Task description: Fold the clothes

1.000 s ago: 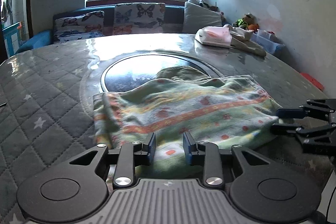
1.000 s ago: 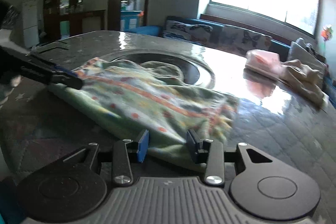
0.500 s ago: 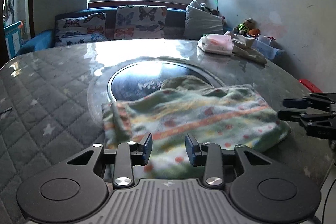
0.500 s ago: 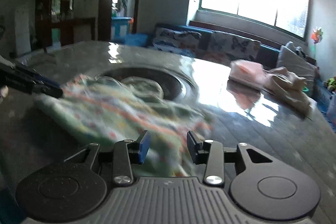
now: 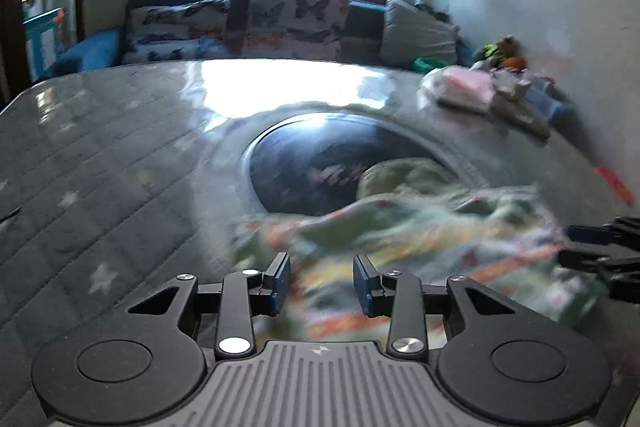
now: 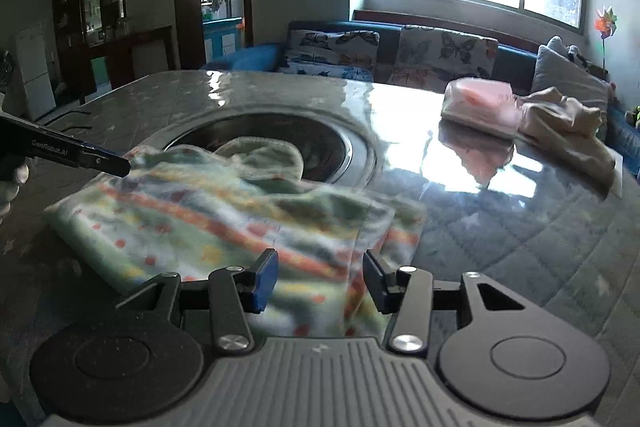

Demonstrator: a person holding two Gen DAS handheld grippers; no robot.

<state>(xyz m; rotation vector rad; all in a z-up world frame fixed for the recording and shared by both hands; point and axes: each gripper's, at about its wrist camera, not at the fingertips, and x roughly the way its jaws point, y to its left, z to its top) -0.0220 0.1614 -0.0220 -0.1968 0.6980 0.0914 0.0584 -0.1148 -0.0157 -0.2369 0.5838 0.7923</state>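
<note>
A green garment [image 5: 420, 239] with orange stripes and dots lies folded on the table, blurred in the left wrist view. Its hood end bulges over the round glass inset. My left gripper [image 5: 321, 281] is open at the garment's near left edge, with the cloth showing between its jaws. At the garment's right edge sits the right gripper [image 5: 600, 259]. In the right wrist view the garment [image 6: 224, 223] spreads ahead, and my right gripper [image 6: 320, 279] is open over its near corner. The left gripper [image 6: 80, 155] reaches in at the far left, with a hand behind it.
The table [image 6: 520, 235] has a quilted grey cover with stars and a dark round glass inset [image 5: 312, 155]. A folded pink garment [image 6: 480, 99] and a beige one [image 6: 568, 123] lie at its far right. A sofa with butterfly cushions [image 5: 296, 15] stands behind.
Both grippers' jaws have widened a little. The left view has swung left and risen, so the garment now sits right of centre. The right gripper has come closer over the near corner.
</note>
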